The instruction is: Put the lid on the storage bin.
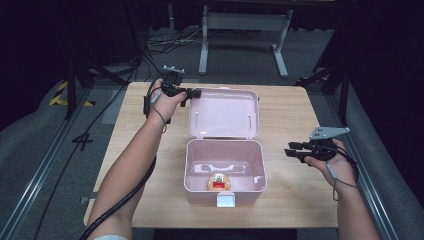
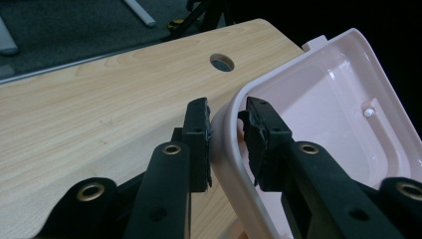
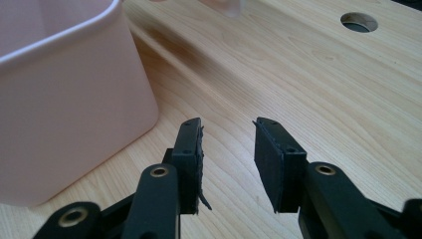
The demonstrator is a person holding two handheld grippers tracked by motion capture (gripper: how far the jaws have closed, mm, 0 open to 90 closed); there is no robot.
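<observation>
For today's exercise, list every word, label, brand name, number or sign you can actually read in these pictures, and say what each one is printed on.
No text can be read.
Round item in the pink box: a red and yellow label, too small and blurred to read.
Floor left of the wooden table: a dark mark like a "4", uncertain.
Open lid and both grippers: no print seen.

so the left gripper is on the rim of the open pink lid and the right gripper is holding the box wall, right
Not quite. The left gripper does straddle the lid rim, but the right gripper holds nothing: in the right gripper view its jaws stand open over bare table, beside the box.
</observation>
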